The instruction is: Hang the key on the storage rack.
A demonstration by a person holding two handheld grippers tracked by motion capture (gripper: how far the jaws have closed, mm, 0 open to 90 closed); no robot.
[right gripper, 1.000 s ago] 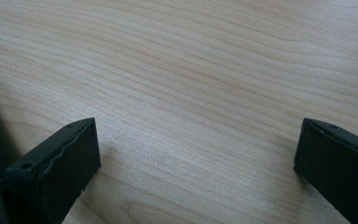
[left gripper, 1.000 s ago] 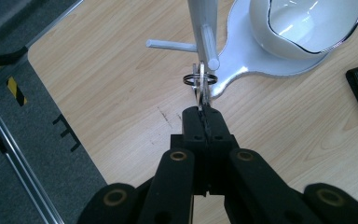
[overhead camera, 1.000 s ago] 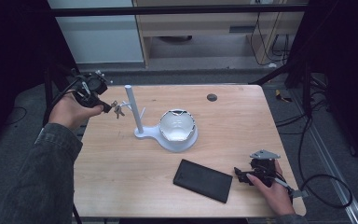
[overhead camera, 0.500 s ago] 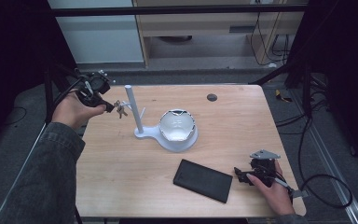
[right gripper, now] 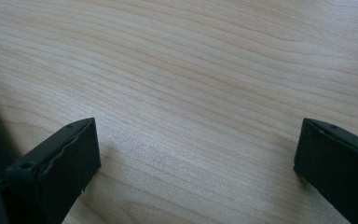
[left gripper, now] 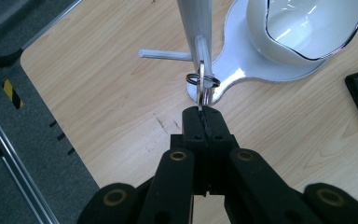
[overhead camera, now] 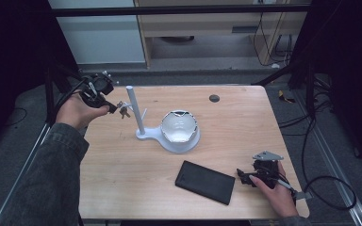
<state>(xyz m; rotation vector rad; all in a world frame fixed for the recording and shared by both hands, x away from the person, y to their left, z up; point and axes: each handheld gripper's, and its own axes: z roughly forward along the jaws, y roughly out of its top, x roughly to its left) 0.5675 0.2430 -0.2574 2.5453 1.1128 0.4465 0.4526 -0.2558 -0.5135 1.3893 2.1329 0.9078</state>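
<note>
Near table's left edge, left gripper (left gripper: 203, 122) clamped on key ring (left gripper: 203, 80) by stand peg (left gripper: 202, 50), right gripper (right gripper: 196, 154) jaws apart, resting nr black case (overhead camera: 205, 181).

You look down on the whole bench (overhead camera: 122, 188) from above your side, facing forward. Your left claw (left gripper: 204, 108) camera looks close along its jaws at the white stand (left gripper: 196, 28), which the high view shares. Your right claw (right gripper: 196, 154) camera skims the wood.
</note>
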